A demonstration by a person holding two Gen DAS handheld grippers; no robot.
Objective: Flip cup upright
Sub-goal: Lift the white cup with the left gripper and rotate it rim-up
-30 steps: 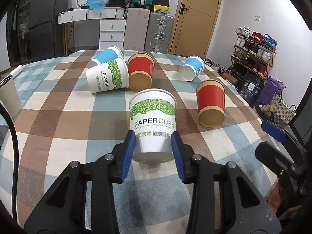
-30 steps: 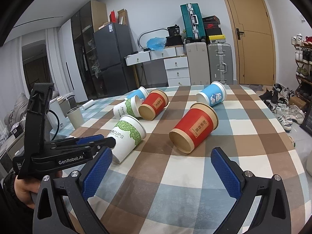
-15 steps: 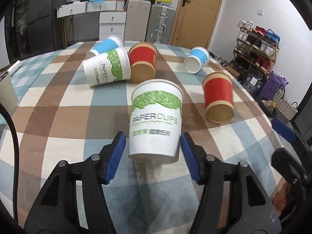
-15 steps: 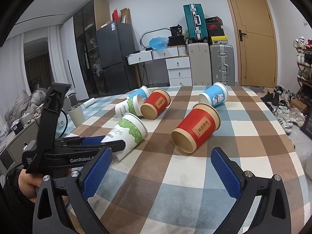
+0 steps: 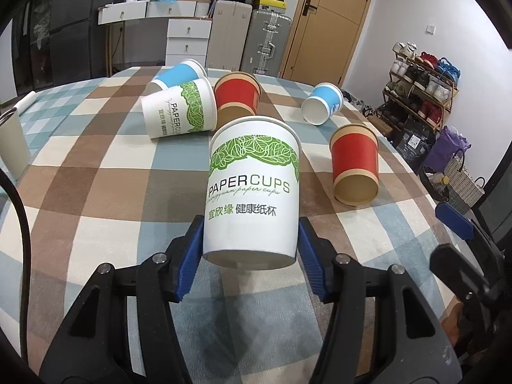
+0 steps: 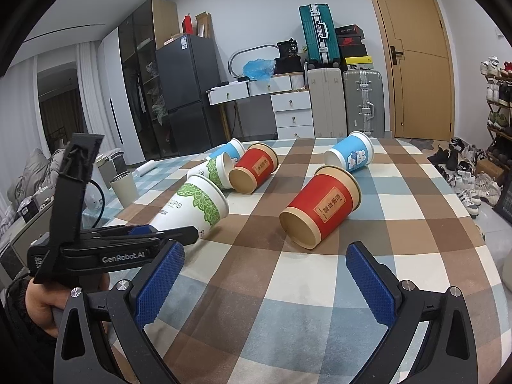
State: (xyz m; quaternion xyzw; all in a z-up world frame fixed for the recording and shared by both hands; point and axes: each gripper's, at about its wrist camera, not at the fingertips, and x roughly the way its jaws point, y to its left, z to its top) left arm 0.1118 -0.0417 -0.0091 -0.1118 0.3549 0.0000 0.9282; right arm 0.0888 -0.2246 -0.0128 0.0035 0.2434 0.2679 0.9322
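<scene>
My left gripper [image 5: 250, 249] is shut on the base end of a white paper cup with green leaves [image 5: 252, 188]. The cup is lifted off the table and tilted, mouth pointing away and up; it also shows in the right wrist view [image 6: 192, 206], held by the left gripper [image 6: 179, 235]. My right gripper [image 6: 264, 280] is open and empty above the near part of the table, in front of a red cup [image 6: 321, 206] lying on its side.
On the checked tablecloth [image 5: 96, 172] lie a second white-and-green cup [image 5: 177, 112], two red cups [image 5: 236, 96] [image 5: 354, 166] and two blue cups [image 5: 174, 75] [image 5: 323, 102]. A grey mug [image 5: 11, 140] stands at the left edge. The table edge curves on the right.
My left gripper has closed on the white-and-green cup and raised it, tilting its mouth upward. The right gripper has stayed in place, open.
</scene>
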